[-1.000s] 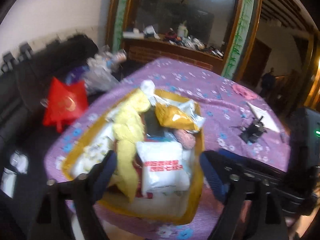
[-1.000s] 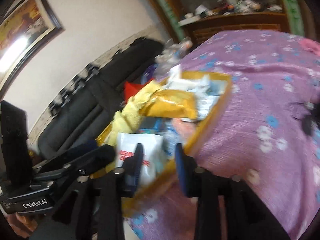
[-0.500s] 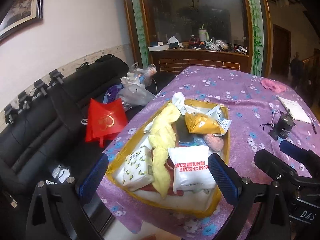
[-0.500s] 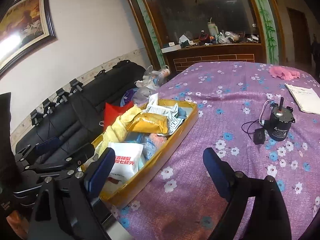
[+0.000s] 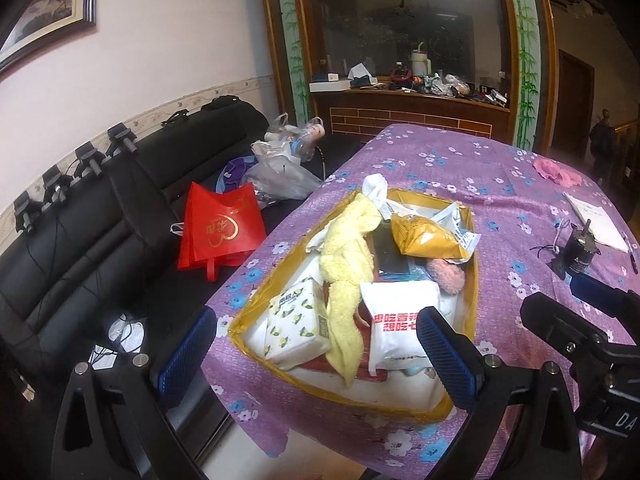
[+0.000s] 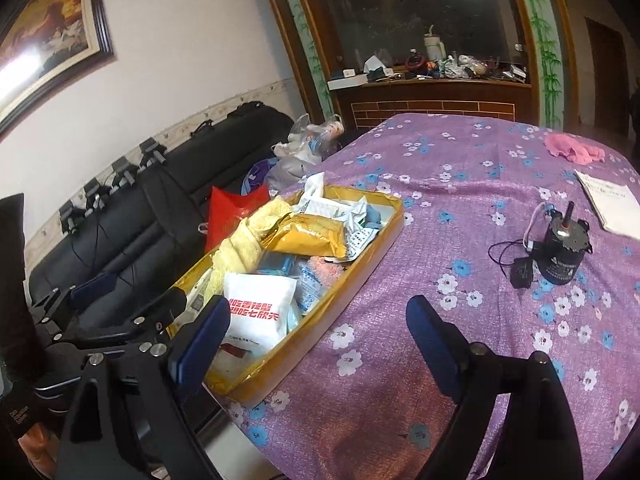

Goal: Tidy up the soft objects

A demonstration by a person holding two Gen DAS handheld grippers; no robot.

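Black sofa (image 5: 72, 240) at far left, red bag (image 5: 218, 230) on its seat. Left gripper (image 5: 316, 354): fingers spread wide, nothing between them, hovering above the near end of the yellow tray (image 5: 474, 280). Tray sits on the purple floral tablecloth (image 6: 460, 184) and holds the soft objects — tissue pack (image 5: 296, 328), yellow towel (image 5: 346, 264), white pouch (image 5: 396, 320), orange packet (image 5: 424, 236). Right gripper (image 6: 316, 344): also wide open and empty, over the cloth just right of the tray. Small black motor (image 6: 560, 254) stands further right.
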